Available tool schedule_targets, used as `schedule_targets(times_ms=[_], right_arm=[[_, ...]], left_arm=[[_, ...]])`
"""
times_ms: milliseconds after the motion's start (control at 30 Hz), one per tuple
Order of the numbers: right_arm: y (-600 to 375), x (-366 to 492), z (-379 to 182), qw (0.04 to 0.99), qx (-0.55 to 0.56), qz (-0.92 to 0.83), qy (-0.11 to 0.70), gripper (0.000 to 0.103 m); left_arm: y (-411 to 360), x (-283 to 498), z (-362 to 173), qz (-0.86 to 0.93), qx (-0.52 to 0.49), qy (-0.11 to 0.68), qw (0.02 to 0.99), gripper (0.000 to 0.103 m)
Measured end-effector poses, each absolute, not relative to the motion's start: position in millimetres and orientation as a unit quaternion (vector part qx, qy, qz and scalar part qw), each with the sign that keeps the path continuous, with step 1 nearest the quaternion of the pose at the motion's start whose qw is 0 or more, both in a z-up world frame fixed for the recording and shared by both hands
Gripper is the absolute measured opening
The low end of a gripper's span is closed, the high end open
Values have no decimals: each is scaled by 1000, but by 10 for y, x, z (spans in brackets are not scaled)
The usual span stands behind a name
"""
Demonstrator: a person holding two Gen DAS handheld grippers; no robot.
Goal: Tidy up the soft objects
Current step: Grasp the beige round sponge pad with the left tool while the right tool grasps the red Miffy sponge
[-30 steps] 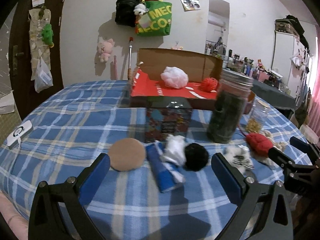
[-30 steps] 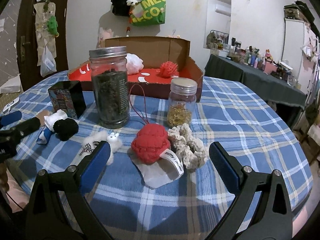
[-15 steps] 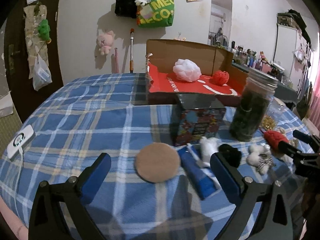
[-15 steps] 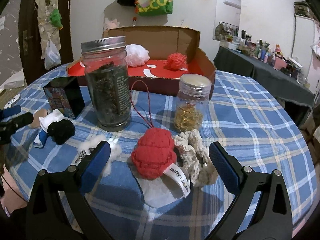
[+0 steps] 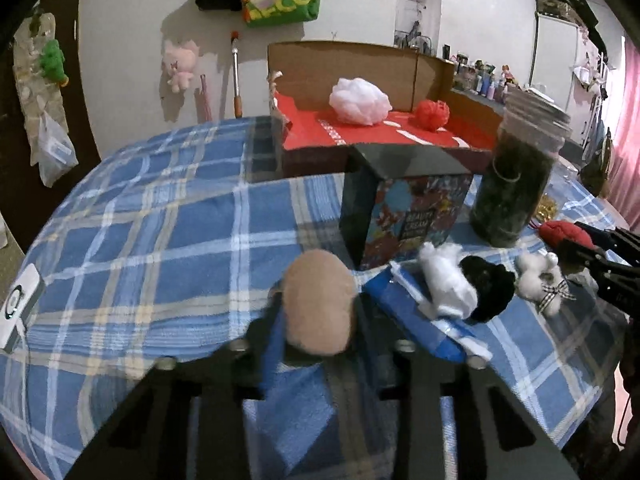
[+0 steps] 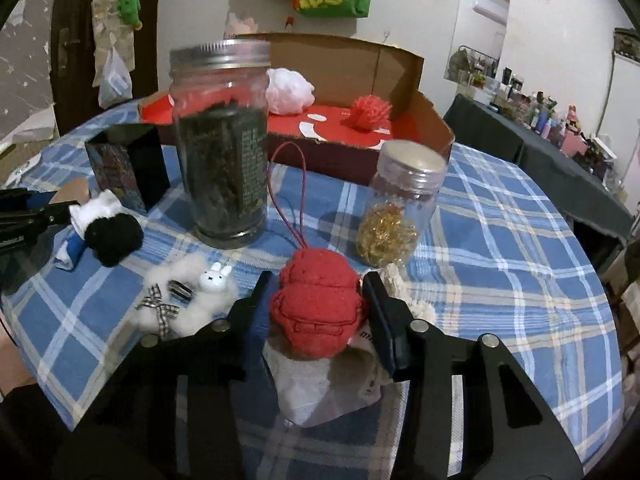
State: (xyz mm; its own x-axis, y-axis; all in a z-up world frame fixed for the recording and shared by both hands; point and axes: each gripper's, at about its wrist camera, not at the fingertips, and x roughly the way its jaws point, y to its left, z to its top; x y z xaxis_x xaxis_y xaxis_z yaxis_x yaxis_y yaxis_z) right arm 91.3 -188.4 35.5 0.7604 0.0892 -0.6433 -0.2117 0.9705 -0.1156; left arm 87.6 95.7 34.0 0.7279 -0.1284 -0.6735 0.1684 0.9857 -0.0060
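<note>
My left gripper (image 5: pixel 318 332) is shut on a tan round puff (image 5: pixel 318 306), lifted at an angle off the blue plaid table (image 5: pixel 168 240). My right gripper (image 6: pixel 316 312) is shut on a red knitted plush (image 6: pixel 316 304) with a red cord and a paper tag. A white sock (image 5: pixel 446 280), a black pom-pom (image 5: pixel 486 288) and a white fluffy bunny charm (image 6: pixel 192 296) lie between them. A cream scrunchie (image 6: pixel 394 276) sits behind the right finger. An open red cardboard box (image 5: pixel 384 132) at the back holds a white mesh puff (image 5: pixel 360 100) and a red one (image 5: pixel 431 114).
A tall jar of dark leaves (image 6: pixel 222 140), a small jar of gold bits (image 6: pixel 400 204) and a dark printed carton (image 5: pixel 404 208) stand between the soft things and the box. A blue tube (image 5: pixel 412 320) lies under the sock. A white device (image 5: pixel 18 308) lies at the table's left edge.
Both grippers went from wide open to shut. The left one moved left onto the tan puff and tipped it up. The right one moved in and closed on the red plush.
</note>
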Motion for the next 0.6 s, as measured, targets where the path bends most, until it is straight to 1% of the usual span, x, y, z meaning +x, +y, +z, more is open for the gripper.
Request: schedule_targets(times_ms=[33, 100, 267, 433, 600], right_arm=[[-1896, 911, 367, 934, -89, 83, 337, 42], [-1930, 897, 394, 935, -83, 85, 334, 41], [-1992, 836, 472, 939, -63, 93, 324, 41], [-2017, 735, 558, 945, -50, 102, 308, 41], [-1985, 685, 597, 947, -37, 115, 298, 41]], left_arm=[[960, 858, 364, -76, 28, 356, 931, 31], [971, 812, 430, -78, 21, 347, 934, 26], [861, 655, 647, -106, 12, 320, 942, 25], [506, 538, 771, -180, 7, 310, 934, 25], [58, 566, 699, -239, 11, 318, 917, 25]])
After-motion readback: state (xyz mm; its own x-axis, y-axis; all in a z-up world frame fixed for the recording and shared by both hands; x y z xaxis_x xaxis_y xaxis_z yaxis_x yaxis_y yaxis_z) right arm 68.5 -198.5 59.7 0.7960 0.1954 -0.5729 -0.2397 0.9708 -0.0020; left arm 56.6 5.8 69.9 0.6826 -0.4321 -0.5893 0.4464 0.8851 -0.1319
